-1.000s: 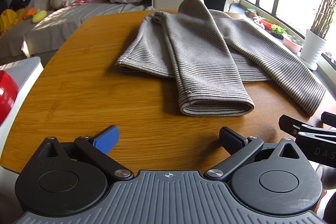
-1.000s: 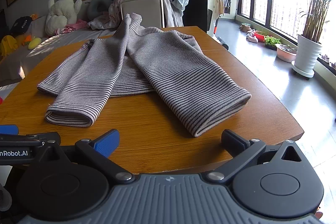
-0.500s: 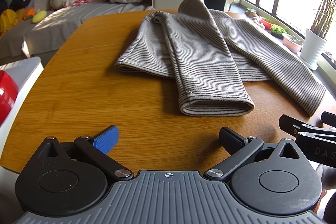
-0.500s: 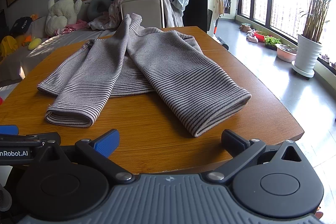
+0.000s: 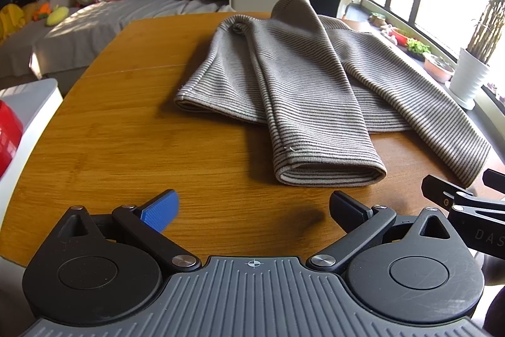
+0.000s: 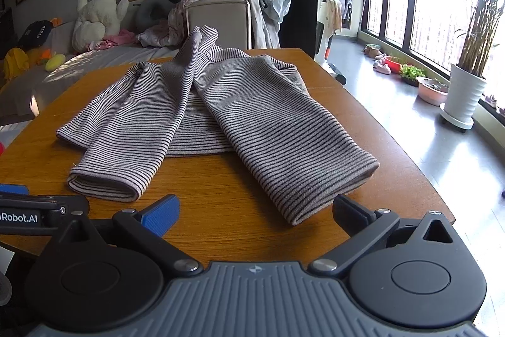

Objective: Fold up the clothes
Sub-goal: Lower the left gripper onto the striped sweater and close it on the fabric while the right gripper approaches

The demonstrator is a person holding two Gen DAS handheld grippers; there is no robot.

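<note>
Bare wooden table (image 5: pixel 132 147) between striped sweater (image 5: pixel 303 90) cuffs and both grippers' wide-apart, empty jaws

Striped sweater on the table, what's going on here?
A person holds a two-finger gripper in each hand at the near edge of the wooden table. The striped sweater lies flat with both sleeves folded in over the body, cuffs pointing toward the grippers. The left gripper and the right gripper are both open and touch nothing; neither has hold of the fabric. The body is not yet folded.
</note>
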